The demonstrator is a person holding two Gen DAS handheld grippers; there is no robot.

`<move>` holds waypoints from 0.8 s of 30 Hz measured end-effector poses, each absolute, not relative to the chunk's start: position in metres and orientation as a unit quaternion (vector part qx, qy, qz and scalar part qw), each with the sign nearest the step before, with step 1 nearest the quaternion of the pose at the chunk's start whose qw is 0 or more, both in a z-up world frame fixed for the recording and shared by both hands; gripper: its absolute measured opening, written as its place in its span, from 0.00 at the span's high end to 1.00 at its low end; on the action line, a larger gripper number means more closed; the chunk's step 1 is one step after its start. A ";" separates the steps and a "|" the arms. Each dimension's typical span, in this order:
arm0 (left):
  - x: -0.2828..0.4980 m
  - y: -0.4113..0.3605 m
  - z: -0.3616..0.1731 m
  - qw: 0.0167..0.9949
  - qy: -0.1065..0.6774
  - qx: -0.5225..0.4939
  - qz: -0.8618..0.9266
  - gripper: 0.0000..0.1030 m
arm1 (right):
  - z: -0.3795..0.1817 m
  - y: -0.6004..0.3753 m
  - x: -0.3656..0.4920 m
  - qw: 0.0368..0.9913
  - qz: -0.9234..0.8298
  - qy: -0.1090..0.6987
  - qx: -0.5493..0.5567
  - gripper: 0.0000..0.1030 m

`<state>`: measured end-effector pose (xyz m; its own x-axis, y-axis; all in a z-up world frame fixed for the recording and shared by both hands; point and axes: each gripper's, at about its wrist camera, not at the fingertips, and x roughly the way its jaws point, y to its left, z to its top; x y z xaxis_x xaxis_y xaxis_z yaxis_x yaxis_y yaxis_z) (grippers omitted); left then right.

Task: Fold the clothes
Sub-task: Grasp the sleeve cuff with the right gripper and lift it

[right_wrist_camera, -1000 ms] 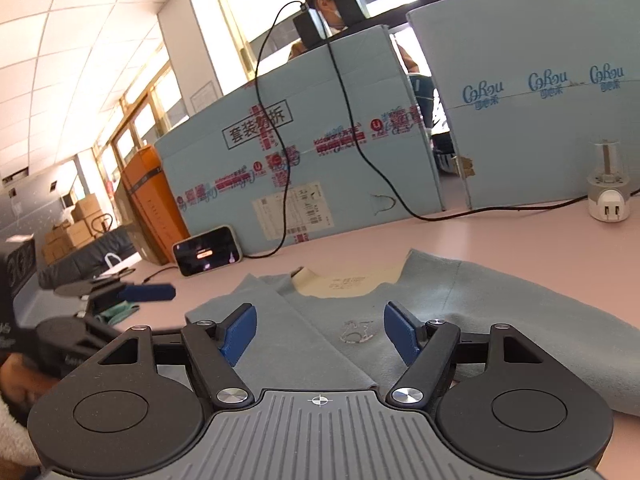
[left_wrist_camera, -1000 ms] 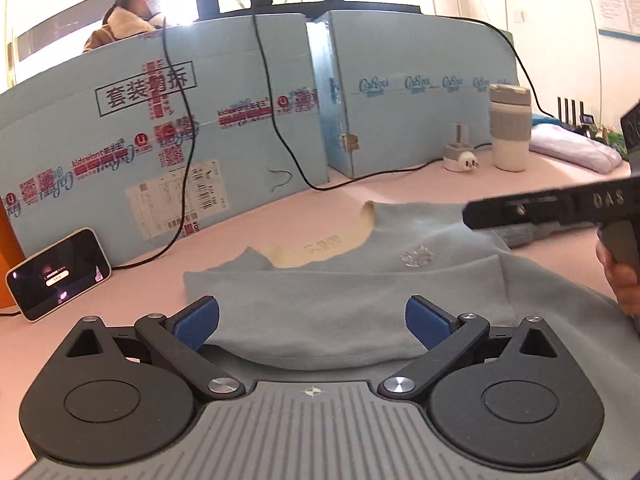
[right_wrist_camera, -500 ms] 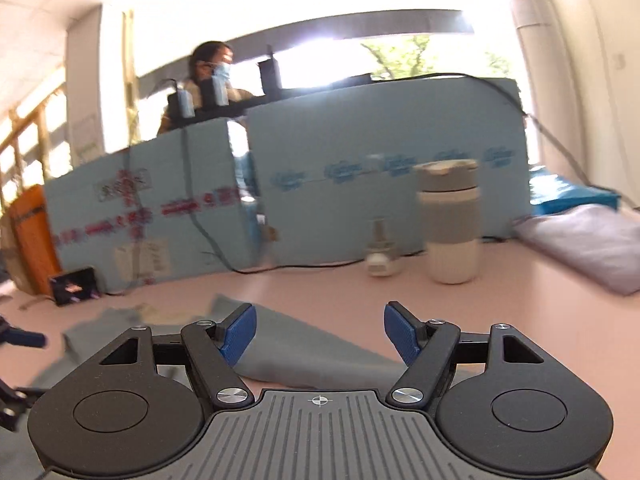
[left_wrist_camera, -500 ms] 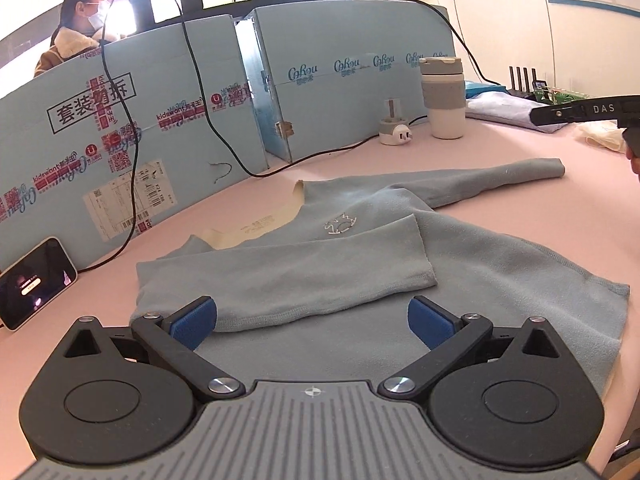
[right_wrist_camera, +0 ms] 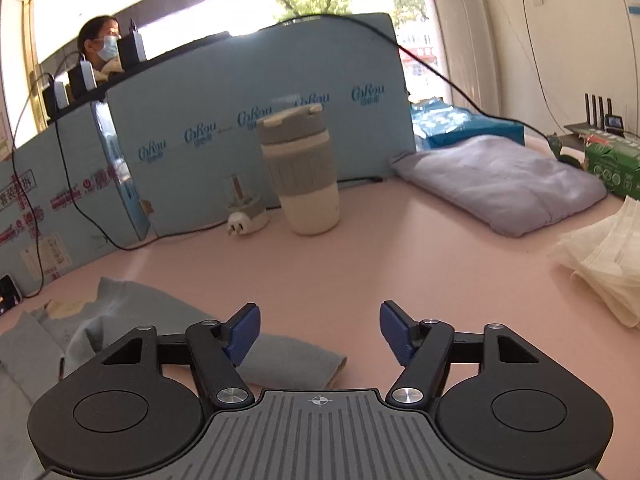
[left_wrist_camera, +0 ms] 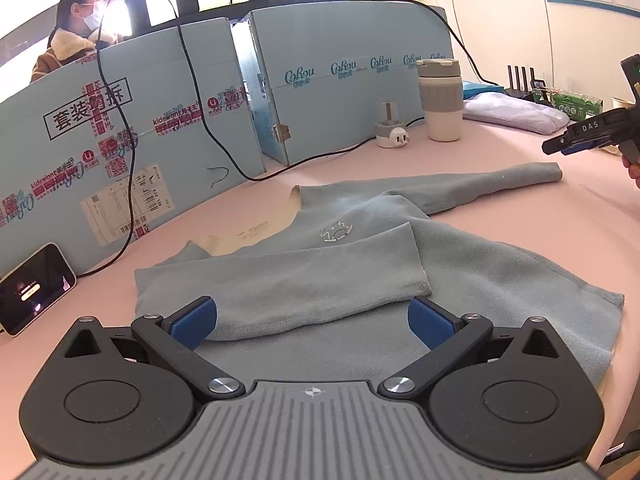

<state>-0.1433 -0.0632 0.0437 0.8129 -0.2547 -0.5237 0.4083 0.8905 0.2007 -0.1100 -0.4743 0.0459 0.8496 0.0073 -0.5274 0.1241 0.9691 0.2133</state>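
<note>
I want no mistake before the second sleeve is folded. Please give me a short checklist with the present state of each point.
1. First sleeve lies folded across the sweater: ok.
2. Outstretched sleeve lies flat, free: ok.
3. Right gripper at its cuff, jaws closing, cloth between pads: cannot tell.
4. Left gripper open, holding nothing: ok.
5. Tumbler and plug adapter stand apart from the sleeve: ok.

Legible markings on the boards and one gripper.
Right blue foam board [left_wrist_camera: 352, 92]: repeated "CoRou" logo. Left blue foam board [left_wrist_camera: 112, 152]: boxed Chinese characters "套装", red "kidswant" print, and a white barcode label [left_wrist_camera: 126, 208] too small to read. The right gripper [left_wrist_camera: 588, 138], seen side-on: "DAS".
</note>
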 end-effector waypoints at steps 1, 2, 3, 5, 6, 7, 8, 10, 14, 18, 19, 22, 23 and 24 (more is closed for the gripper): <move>-0.143 -0.062 0.043 0.939 0.252 0.153 -0.176 0.00 | 0.041 -0.476 -0.109 0.951 -0.029 0.281 0.128 0.45; -0.143 -0.061 0.042 0.939 0.255 0.152 -0.175 0.00 | 0.036 -0.478 -0.107 0.947 -0.028 0.289 0.136 0.45; -0.142 -0.060 0.042 0.938 0.257 0.152 -0.174 0.00 | 0.031 -0.480 -0.106 0.944 -0.027 0.295 0.145 0.45; -0.141 -0.059 0.040 0.937 0.262 0.151 -0.173 0.00 | 0.025 -0.487 -0.107 0.937 -0.019 0.302 0.172 0.45; -0.140 -0.059 0.039 0.937 0.264 0.149 -0.172 0.00 | 0.023 -0.490 -0.108 0.934 -0.008 0.304 0.185 0.45; -0.139 -0.060 0.039 0.937 0.266 0.147 -0.173 0.00 | 0.021 -0.491 -0.109 0.933 0.001 0.304 0.193 0.45; -0.139 -0.060 0.038 0.937 0.267 0.145 -0.174 0.00 | 0.020 -0.491 -0.110 0.934 0.009 0.301 0.192 0.46; -0.139 -0.062 0.038 0.936 0.267 0.143 -0.179 0.00 | 0.019 -0.489 -0.109 0.935 0.015 0.304 0.181 0.66; -0.143 -0.064 0.037 0.935 0.263 0.147 -0.185 0.00 | 0.022 -0.484 -0.109 0.938 0.018 0.300 0.173 0.94; -0.142 -0.061 0.037 0.936 0.265 0.146 -0.178 0.00 | 0.042 -0.474 -0.116 0.953 0.034 0.247 0.172 0.96; -0.142 -0.060 0.038 0.938 0.264 0.143 -0.176 0.00 | 0.049 -0.469 -0.117 0.956 0.045 0.234 0.172 0.96; -0.143 -0.056 0.040 0.940 0.259 0.135 -0.174 0.00 | 0.073 -0.445 -0.117 0.962 0.085 0.199 0.165 0.96; -0.144 -0.056 0.040 0.941 0.258 0.134 -0.173 0.00 | 0.081 -0.434 -0.116 0.963 0.104 0.189 0.162 0.96; -0.145 -0.055 0.041 0.942 0.256 0.134 -0.172 0.00 | 0.089 -0.421 -0.115 0.963 0.124 0.179 0.157 0.96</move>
